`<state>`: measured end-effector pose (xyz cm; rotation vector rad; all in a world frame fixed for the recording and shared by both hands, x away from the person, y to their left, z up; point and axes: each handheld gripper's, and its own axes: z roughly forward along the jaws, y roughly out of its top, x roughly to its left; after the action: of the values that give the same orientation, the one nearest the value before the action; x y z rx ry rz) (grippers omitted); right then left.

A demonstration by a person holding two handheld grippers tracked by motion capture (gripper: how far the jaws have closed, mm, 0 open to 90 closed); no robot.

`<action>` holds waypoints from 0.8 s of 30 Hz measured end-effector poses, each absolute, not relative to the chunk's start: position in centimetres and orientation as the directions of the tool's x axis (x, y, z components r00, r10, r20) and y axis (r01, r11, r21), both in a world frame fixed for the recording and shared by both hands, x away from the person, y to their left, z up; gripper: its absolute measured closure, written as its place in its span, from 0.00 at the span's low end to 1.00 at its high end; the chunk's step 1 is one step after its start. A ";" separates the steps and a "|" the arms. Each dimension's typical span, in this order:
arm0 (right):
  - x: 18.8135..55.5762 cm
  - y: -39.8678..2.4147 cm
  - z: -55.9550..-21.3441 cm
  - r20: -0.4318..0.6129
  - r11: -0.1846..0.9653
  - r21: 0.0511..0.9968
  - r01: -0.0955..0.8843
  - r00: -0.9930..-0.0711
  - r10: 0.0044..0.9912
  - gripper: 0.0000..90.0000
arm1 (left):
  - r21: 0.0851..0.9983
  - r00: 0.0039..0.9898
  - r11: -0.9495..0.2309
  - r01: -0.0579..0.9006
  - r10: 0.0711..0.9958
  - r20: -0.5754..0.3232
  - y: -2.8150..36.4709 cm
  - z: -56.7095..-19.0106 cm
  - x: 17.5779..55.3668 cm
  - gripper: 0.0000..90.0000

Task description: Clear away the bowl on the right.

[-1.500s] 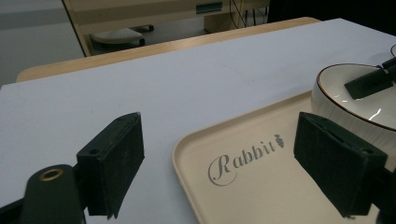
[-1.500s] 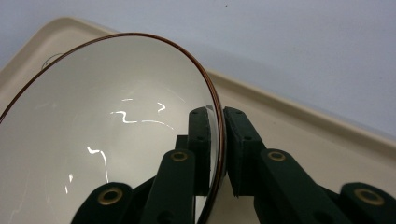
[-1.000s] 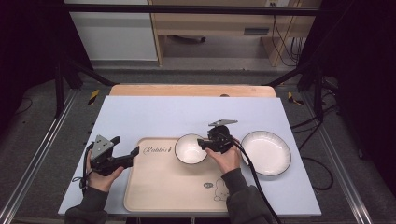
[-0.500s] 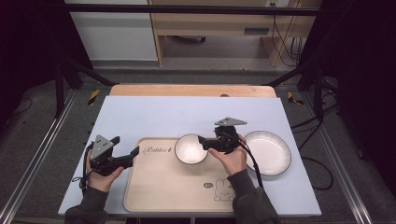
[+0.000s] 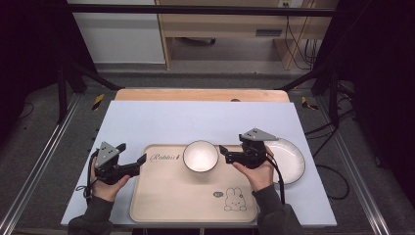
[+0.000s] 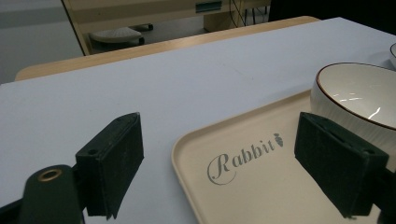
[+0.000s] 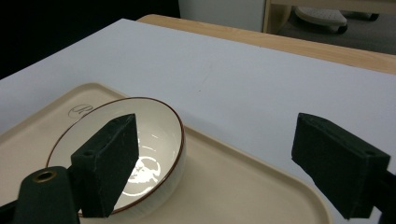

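Note:
A white bowl (image 5: 200, 155) with a dark rim stands upright on the far part of a beige tray (image 5: 186, 200) printed "Rabbit". My right gripper (image 5: 225, 152) hovers just right of the bowl, apart from it. Its jaws have just been opening and nothing is between them. In the right gripper view the bowl (image 7: 149, 140) sits behind the left jaw of the right gripper (image 7: 224, 168). My left gripper (image 5: 141, 162) rests at the tray's left edge, open. In the left gripper view the left gripper (image 6: 224, 172) frames the tray's corner (image 6: 252, 182), with the bowl (image 6: 359, 93) at the right.
A white plate (image 5: 291, 155) lies on the pale table cover (image 5: 195, 117) right of the tray, partly under my right hand. A wooden strip (image 5: 200, 95) runs along the table's far edge. Dark stands and cables flank the table on the floor.
My right gripper has opened, let go of the bowl's rim and drawn back to the right, toward the plate. The bowl stays on the tray. The left gripper has not moved.

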<state>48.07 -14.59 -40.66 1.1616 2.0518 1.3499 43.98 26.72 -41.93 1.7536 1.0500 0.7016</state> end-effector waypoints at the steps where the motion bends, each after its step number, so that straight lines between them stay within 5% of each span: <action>1: 47.9 -14.7 -40.6 0.095 0.178 0.893 0.412 -0.561 0.823 0.16 | 0.920 0.469 -0.189 0.344 0.883 0.006 26.7 -41.9 44.0 0.17; 24: 44.6 -20.8 -42.6 0.053 0.144 0.928 0.344 -0.506 0.861 0.12 | 0.915 0.466 -0.186 0.358 0.885 -0.003 27.1 -42.6 44.1 0.16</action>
<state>44.63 -20.83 -42.61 1.1487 1.9250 1.3493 44.07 27.07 -42.61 1.7579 1.0627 0.6897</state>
